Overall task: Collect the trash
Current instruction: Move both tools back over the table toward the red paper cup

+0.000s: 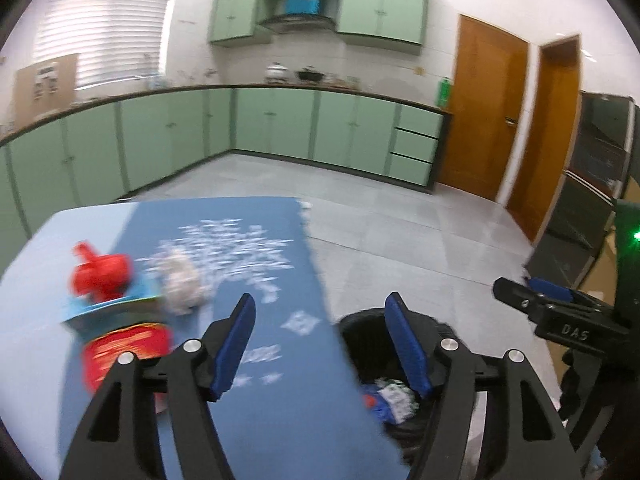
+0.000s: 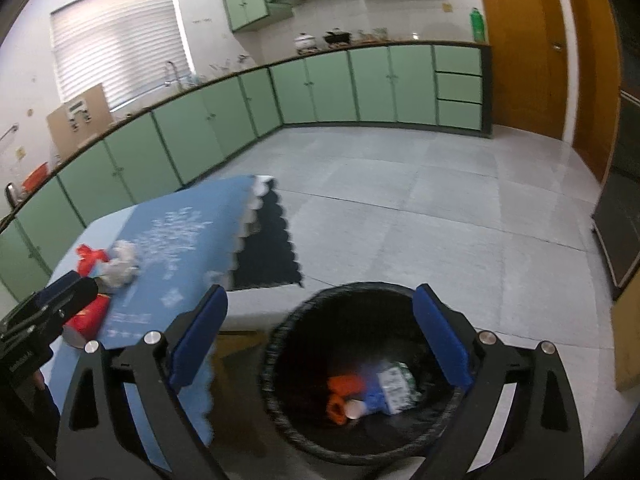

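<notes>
My right gripper (image 2: 320, 336) hangs with its jaws spread wide and nothing between them, directly above the black trash bin (image 2: 280, 360), which stands on the floor just off the desk's near-right edge. Inside the bin lie a crumpled orange wrapper (image 2: 343, 390), a small blue-and-white carton (image 2: 394, 390) and a white cup (image 2: 354, 408). My left gripper (image 1: 320, 344) is also spread and empty, straddling the line where the blue tablecloth (image 1: 256, 248) ends and the drop to the bin begins. The cloth's scalloped right edge overhangs the desk (image 1: 36, 344), and a dark foam mat (image 2: 268, 248) lies on the floor beyond it. To the right, pale floor tiles (image 2: 440, 208) run open and clear to the green cabinets (image 2: 376, 84) and the wooden door (image 1: 484, 108), leaving wide room to swing either hand. Uncollected trash sits on the desk's left side, well apart from both grippers: a crumpled white paper wad (image 1: 182, 284), a red plastic piece (image 1: 100, 270) on a blue dish (image 1: 108, 308), and a red paper cup (image 1: 124, 350) on its side, nearest my left gripper's left finger (image 1: 234, 344).
</notes>
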The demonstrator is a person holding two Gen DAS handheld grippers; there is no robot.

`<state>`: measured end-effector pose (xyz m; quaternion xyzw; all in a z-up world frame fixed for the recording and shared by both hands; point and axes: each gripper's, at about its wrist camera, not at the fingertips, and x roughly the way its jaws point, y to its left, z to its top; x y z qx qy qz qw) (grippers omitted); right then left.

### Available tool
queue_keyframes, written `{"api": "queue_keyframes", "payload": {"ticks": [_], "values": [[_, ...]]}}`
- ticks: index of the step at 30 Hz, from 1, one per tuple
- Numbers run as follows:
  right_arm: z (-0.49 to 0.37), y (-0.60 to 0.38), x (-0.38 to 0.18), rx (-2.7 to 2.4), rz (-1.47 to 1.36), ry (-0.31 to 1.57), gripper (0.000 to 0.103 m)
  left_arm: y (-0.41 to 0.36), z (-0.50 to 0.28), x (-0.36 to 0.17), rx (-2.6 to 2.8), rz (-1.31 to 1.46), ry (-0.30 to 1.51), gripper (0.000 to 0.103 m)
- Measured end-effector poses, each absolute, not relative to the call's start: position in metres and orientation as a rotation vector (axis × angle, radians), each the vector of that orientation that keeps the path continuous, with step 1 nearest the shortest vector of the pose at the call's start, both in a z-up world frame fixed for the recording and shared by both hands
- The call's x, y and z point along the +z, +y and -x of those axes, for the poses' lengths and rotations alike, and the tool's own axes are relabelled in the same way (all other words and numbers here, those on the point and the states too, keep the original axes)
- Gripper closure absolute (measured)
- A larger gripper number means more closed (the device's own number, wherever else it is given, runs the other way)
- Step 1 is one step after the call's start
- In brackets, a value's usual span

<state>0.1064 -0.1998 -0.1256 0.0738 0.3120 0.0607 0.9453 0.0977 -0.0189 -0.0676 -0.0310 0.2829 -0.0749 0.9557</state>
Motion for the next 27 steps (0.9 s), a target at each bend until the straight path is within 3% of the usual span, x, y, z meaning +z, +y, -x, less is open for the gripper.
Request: {"api": "queue_keyframes", "payload": {"ticks": [12,27], "values": [[-0.101,-0.123,-0.123,0.229,-0.095,0.631,0.012,0.063,-0.071,-0.087,0.088,0.122,0.608,0.031],[-0.109,-0.095,-0.136,0.280,-0.063,0.651,0.012,0.071,-0.089,-0.118,0.148,0.112,0.670,0.025]]}}
